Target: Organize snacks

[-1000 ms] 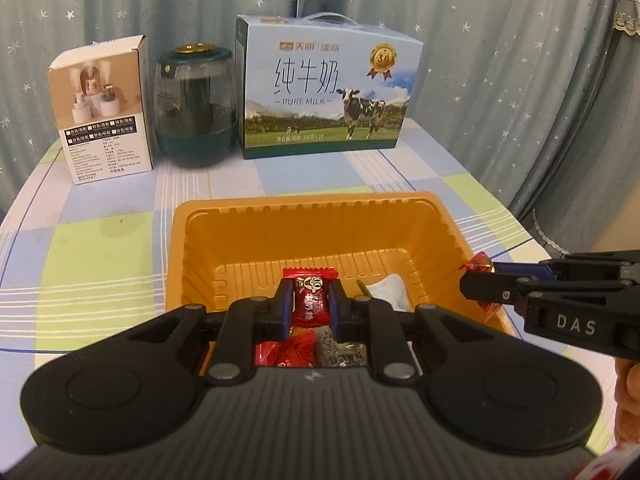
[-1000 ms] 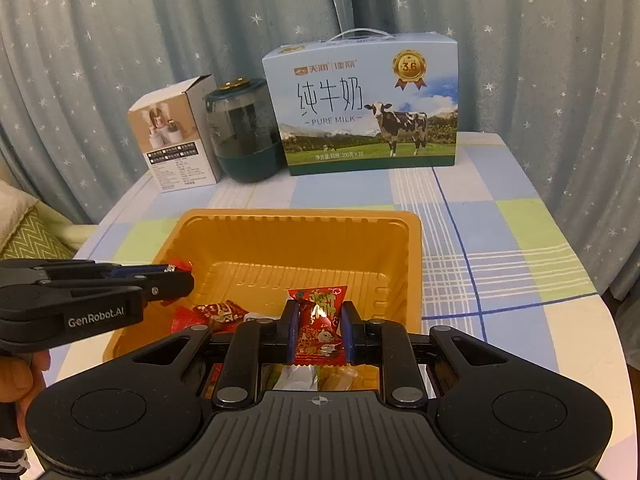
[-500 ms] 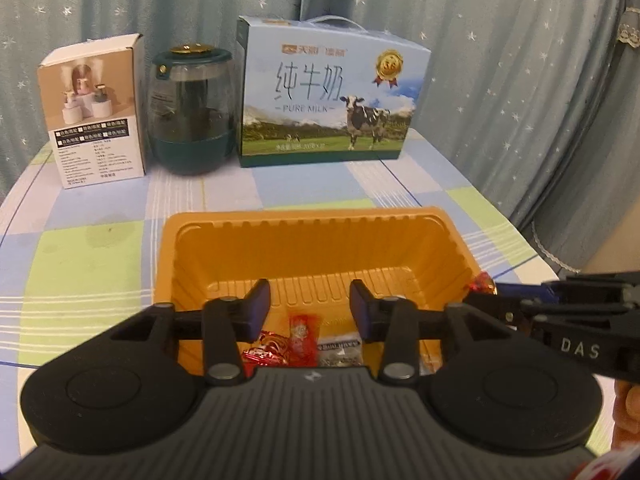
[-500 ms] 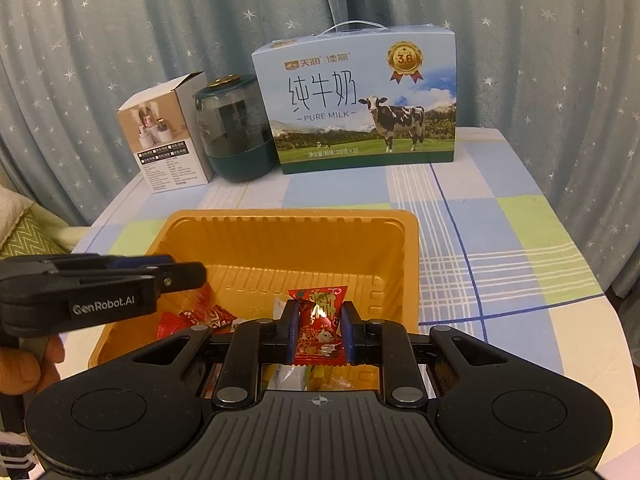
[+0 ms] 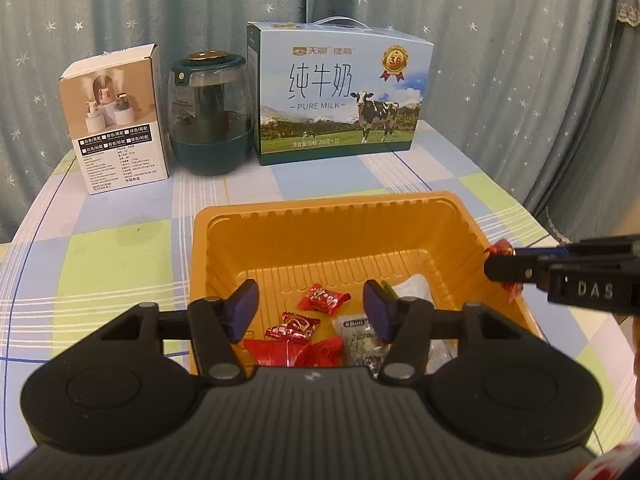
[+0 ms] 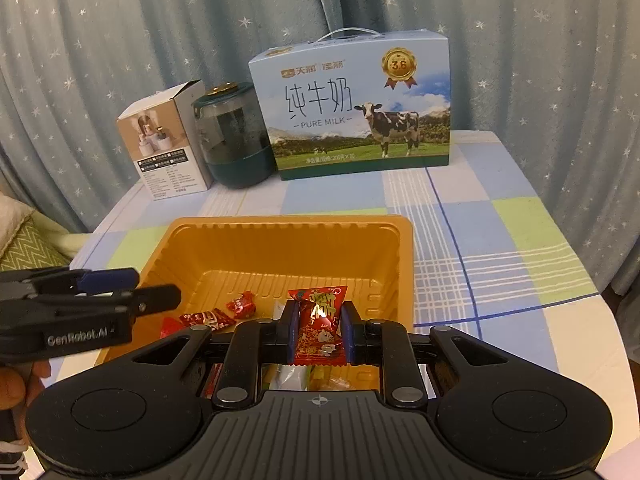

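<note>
Snacks in red wrappers [image 5: 322, 298] lie on the floor of the orange tray [image 5: 280, 216], which sits on the checked table [image 5: 120, 256]. Left tool [image 5: 310, 306] hangs tilted down over the tray's near edge, its jaws just spread apart, nothing between them. Right tool [image 6: 319, 322], angled down likewise at the tray's right side, pinches a red packet [image 6: 318, 312] upright between its pads.

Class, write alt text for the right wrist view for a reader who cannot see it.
The right gripper is shut on a red foil snack packet above an orange plastic tray holding a few red wrapped candies. The left gripper reaches in from the left, jaws apart and empty, having just been opening. Behind stands a blue milk carton on a checked tablecloth.
</note>
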The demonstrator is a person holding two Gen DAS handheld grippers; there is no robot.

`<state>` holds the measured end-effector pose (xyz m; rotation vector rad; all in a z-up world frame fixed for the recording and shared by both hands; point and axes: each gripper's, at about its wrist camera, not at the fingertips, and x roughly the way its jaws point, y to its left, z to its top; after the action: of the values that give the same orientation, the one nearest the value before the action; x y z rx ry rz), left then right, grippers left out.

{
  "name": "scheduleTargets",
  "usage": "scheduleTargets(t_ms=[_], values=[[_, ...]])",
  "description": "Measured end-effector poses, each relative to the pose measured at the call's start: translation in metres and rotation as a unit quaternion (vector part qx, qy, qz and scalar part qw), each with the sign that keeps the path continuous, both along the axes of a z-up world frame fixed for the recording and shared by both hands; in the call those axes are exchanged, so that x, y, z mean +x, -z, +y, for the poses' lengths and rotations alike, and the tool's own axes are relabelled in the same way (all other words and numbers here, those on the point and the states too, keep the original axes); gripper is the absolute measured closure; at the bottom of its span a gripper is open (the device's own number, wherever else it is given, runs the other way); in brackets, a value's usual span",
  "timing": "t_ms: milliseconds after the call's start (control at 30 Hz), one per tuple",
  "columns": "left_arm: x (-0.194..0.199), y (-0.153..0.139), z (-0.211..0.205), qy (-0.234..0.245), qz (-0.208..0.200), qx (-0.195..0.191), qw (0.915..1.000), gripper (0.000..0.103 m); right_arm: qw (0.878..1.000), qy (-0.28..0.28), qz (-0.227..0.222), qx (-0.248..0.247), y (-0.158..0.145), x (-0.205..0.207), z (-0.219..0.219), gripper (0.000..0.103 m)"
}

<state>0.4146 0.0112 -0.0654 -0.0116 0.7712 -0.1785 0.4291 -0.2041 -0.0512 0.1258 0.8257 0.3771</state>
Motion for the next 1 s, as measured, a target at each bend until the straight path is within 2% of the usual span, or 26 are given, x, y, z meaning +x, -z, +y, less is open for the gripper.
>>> scheduleTargets(t_ms=[233, 367, 400, 467, 500, 633, 700, 1000], values=[[-0.003, 0.005, -0.003, 0.004, 0.006, 0.003, 1.0, 0.042, 1.0, 0.009, 0.0, 0.005, 0.004, 0.003, -0.003, 0.081], [-0.005, 0.006, -0.005, 0.004, 0.005, 0.007, 1.0, 0.032, 1.0, 0.005, -0.004, 0.022, 0.005, 0.005, -0.005, 0.079], [-0.006, 0.006, -0.005, 0.005, 0.005, 0.008, 0.9999, 0.032, 1.0, 0.008, -0.006, 0.023, 0.004, 0.004, -0.006, 0.075], [-0.008, 0.007, -0.005, 0.006, 0.006, 0.007, 0.9999, 0.03, 0.999, 0.015, -0.011, 0.03, 0.002, 0.002, -0.009, 0.047], [-0.009, 0.007, -0.005, 0.004, 0.005, 0.008, 1.0, 0.027, 0.999, 0.017, -0.012, 0.032, 0.001, 0.001, -0.01, 0.045], [-0.015, 0.007, -0.004, 0.003, 0.005, 0.015, 0.9999, 0.024, 0.999, 0.021, -0.016, 0.029, -0.004, -0.005, -0.014, 0.045], [-0.02, 0.006, -0.004, 0.001, 0.003, 0.018, 0.9998, 0.017, 0.999, 0.023, -0.017, 0.029, -0.007, -0.009, -0.015, 0.045], [-0.045, -0.007, -0.002, -0.016, -0.013, 0.027, 0.9994, 0.009, 0.999, 0.031, -0.008, 0.016, -0.019, -0.031, -0.019, 0.043]])
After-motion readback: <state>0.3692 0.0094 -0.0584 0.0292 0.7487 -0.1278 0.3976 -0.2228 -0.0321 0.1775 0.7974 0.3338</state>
